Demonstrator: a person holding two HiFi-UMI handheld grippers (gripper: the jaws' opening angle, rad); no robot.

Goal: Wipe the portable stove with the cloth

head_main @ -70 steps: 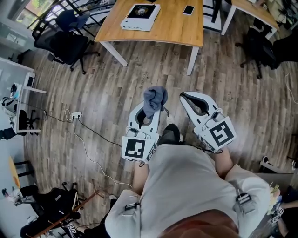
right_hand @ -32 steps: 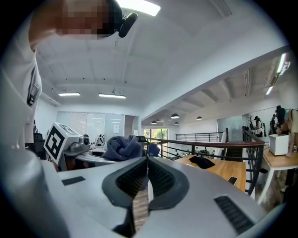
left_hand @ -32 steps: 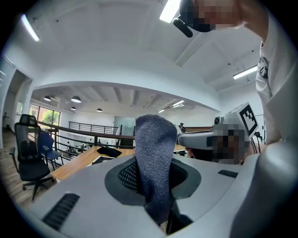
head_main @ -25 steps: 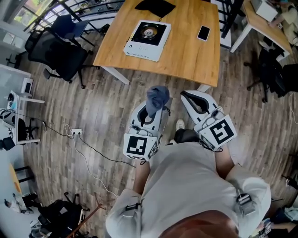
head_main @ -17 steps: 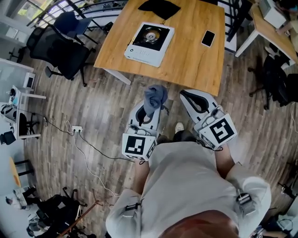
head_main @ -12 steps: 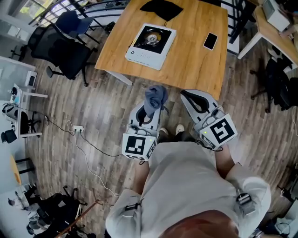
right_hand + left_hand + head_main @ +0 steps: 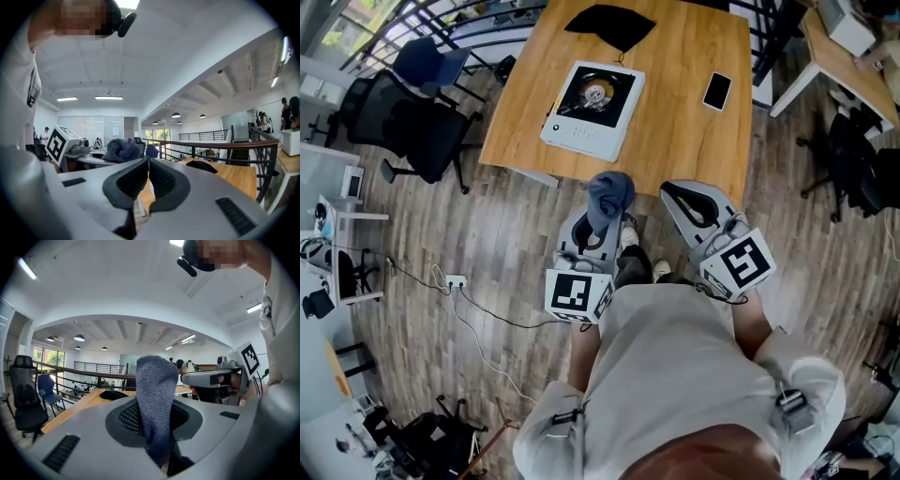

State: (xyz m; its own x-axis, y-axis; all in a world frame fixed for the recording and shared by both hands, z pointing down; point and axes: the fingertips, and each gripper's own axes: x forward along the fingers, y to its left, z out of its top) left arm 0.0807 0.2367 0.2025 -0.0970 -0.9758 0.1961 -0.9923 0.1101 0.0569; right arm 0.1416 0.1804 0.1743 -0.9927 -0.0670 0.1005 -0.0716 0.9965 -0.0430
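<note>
The portable stove (image 7: 592, 98), white with a black top and a round burner, lies on the wooden table (image 7: 684, 141) ahead of me. A grey-blue cloth (image 7: 610, 197) sticks up from my left gripper (image 7: 604, 219), which is shut on it in front of my body, short of the table edge. In the left gripper view the cloth (image 7: 157, 399) rises between the jaws of that gripper (image 7: 155, 420). My right gripper (image 7: 674, 193) is beside it, shut and empty; its pads (image 7: 159, 176) meet in the right gripper view.
A black cloth (image 7: 609, 23) and a phone (image 7: 716, 91) also lie on the table. Office chairs (image 7: 412, 122) stand to the left, more desks and chairs (image 7: 853, 141) to the right. A cable with a power strip (image 7: 450, 281) runs over the wooden floor.
The table and stove have come nearer as I walk toward them. Both grippers keep the same pose, the left still gripping the cloth.
</note>
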